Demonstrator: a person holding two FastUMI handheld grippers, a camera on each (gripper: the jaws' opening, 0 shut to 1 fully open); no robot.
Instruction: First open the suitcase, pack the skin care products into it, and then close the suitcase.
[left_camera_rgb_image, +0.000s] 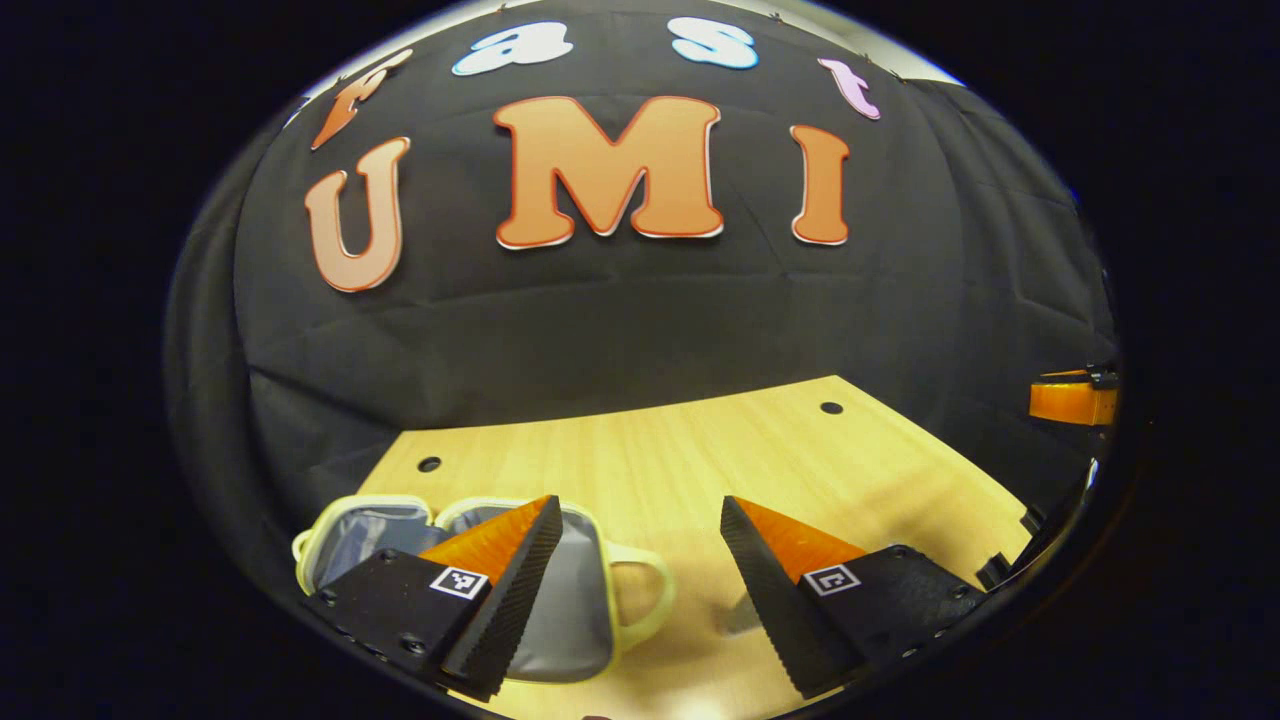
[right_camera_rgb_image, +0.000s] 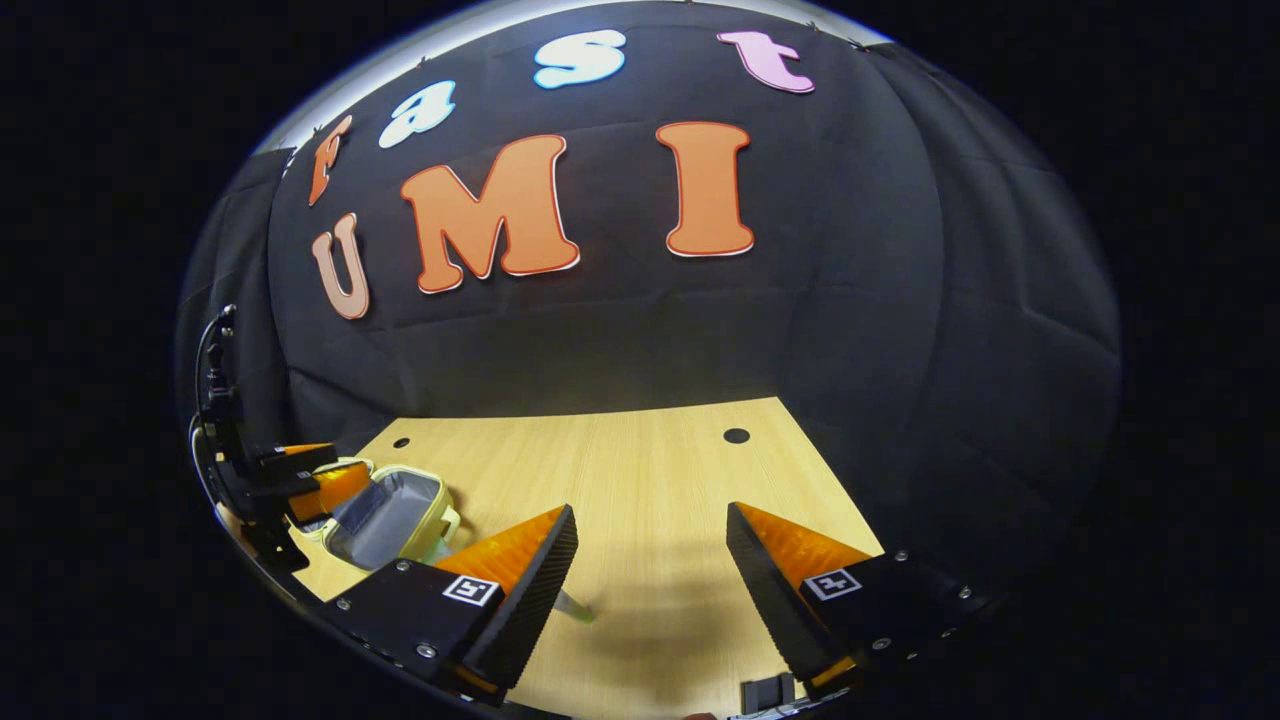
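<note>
Now: suitcase (left_camera_rgb_image: 575, 600) lies open on the desk (left_camera_rgb_image: 640, 450), at its left end, lining showing. Left tongs (left_camera_rgb_image: 640, 545) spread wide above it, empty. Right tongs (right_camera_rgb_image: 650, 555) also wide, holding nothing, well apart

The counter (left_camera_rgb_image: 650, 450) looked like pale, smooth wood with a fine grain and a soft sheen. The open suitcase (left_camera_rgb_image: 575, 610) showed a matt grey cloth lining inside a smooth, pale plastic-looking rim. The jaws' inner faces were ridged.
</note>
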